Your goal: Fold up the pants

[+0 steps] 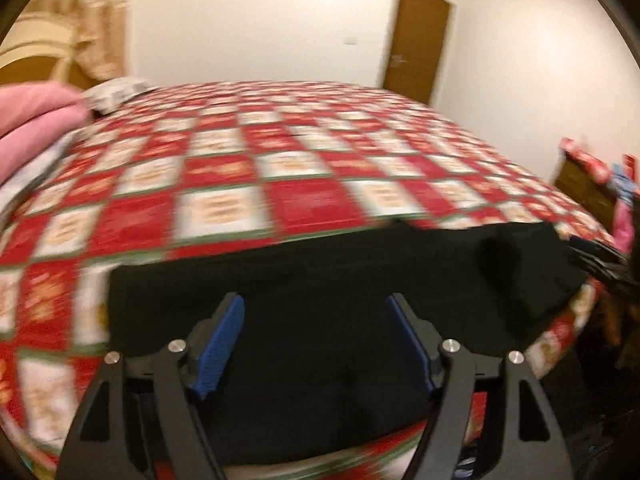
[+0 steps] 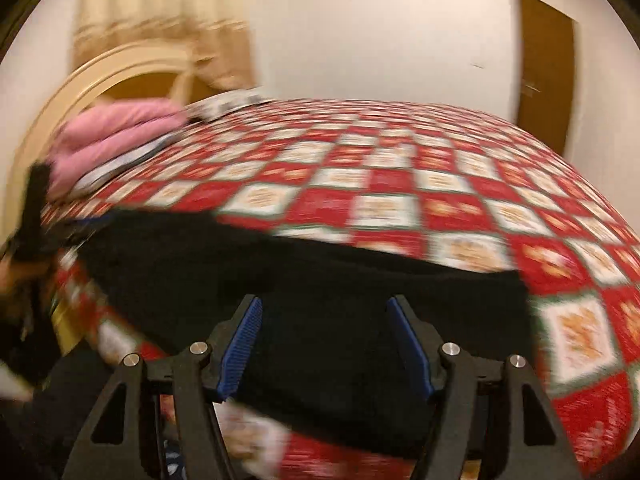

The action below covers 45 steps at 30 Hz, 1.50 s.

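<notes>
A: What are we working on, and what room is this?

B: We're over a bed [image 1: 280, 168] spread with a checked cover of red and cream squares edged in green. White walls stand behind it. One brown door [image 1: 418, 40] sits at about one o'clock in the left wrist view, and a cream curtain [image 1: 92, 20] hangs at eleven o'clock above a curved headboard [image 2: 120, 76].

A: Where are the pants?

B: One pair of black pants [image 1: 320, 280] lies flat along the near edge of the bed, from about six o'clock out towards three o'clock in the left view. In the right view they [image 2: 320, 300] run from nine o'clock down to six.

A: And our grippers?

B: The left gripper [image 1: 316, 344] has its two blue pads well apart, with only the cloth lying behind the gap; nothing is pinched. The right gripper [image 2: 326, 344] likewise stands with jaws apart above the pants, clamped on nothing.

A: Any writing we can read?

B: None. The cream squares carry an orange motif, but it's blurred beyond reading.

A: What else can we count?

B: Pink pillows [image 2: 116, 128] stacked at ten o'clock by the headboard; two, we think, though blur makes it uncertain. Beside them is one pale patterned pillow [image 1: 116, 92]. A heap of bright things [image 1: 616, 176] shows at three o'clock off the bed, too smeared to name.
</notes>
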Each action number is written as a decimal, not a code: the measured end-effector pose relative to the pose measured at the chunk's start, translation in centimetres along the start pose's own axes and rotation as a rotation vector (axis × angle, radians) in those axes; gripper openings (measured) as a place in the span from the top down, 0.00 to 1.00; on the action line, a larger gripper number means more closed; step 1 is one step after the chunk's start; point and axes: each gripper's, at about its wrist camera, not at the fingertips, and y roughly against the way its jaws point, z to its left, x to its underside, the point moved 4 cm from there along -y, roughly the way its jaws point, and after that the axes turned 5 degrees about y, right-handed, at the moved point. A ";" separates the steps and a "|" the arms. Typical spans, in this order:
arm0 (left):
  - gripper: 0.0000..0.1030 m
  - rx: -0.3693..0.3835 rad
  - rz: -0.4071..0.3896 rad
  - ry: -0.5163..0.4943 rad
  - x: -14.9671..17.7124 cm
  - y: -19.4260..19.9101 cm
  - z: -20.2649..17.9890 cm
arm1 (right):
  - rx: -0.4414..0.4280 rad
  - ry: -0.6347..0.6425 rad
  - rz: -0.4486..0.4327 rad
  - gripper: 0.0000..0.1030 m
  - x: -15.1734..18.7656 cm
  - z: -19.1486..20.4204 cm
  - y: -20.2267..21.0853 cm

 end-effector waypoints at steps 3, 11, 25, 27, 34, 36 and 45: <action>0.26 -0.056 0.011 0.060 0.6 0.7 4.3 | -0.075 0.151 0.017 0.35 0.4 5.1 -1.2; 0.25 -0.010 0.028 0.249 2.8 -0.4 10.0 | -0.094 0.161 0.178 0.35 2.5 7.2 -6.3; 0.30 0.061 0.002 0.295 1.6 -1.1 10.0 | -0.085 0.170 0.149 0.35 2.7 7.3 -6.1; 0.38 0.060 -0.018 0.305 1.4 -0.8 10.4 | -0.093 0.161 0.145 0.35 2.8 7.2 -6.1; 0.49 0.125 0.021 0.276 1.6 -1.3 10.2 | -0.081 0.183 0.137 0.33 3.0 7.5 -6.2; 0.49 0.150 0.031 0.252 1.7 -1.2 9.1 | -0.083 0.178 0.134 0.33 3.0 7.5 -6.2; 0.77 0.209 0.031 0.319 1.6 -0.7 9.8 | -0.142 0.075 0.094 0.33 2.5 6.3 -5.0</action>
